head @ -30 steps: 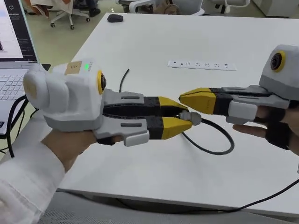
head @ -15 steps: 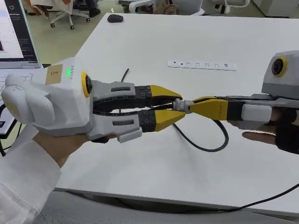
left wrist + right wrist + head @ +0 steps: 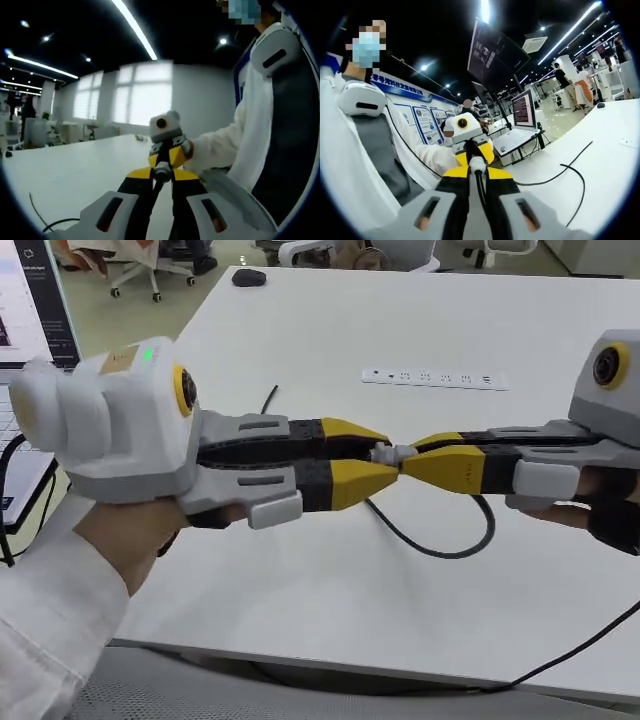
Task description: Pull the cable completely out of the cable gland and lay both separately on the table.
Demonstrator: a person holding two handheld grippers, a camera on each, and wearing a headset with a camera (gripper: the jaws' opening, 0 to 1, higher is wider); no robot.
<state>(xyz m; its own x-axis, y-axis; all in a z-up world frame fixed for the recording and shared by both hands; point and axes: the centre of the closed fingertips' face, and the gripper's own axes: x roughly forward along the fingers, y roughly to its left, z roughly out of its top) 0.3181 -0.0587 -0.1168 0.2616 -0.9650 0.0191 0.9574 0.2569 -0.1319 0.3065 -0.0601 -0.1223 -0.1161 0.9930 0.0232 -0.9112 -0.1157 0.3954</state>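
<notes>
Two opposed holds, tip to tip above the near surface point(image 3: 330, 330): left gripper point(image 3: 388, 458) clenched on the cable gland point(image 3: 392, 453), right gripper point(image 3: 406, 462) clenched on the cable point(image 3: 440, 552) beside it, presumably for pulling apart, slack looping below.

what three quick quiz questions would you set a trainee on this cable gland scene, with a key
1. True or false: the cable gland lies on the table.
2. What lies on the table beyond the left gripper and the right gripper? A) power strip B) screwdriver C) mug
3. Fill in: the cable is ____ in colour.
Key: 1 false, it is held up in the air where the two grippers' fingers meet; 2 A; 3 black.
</notes>
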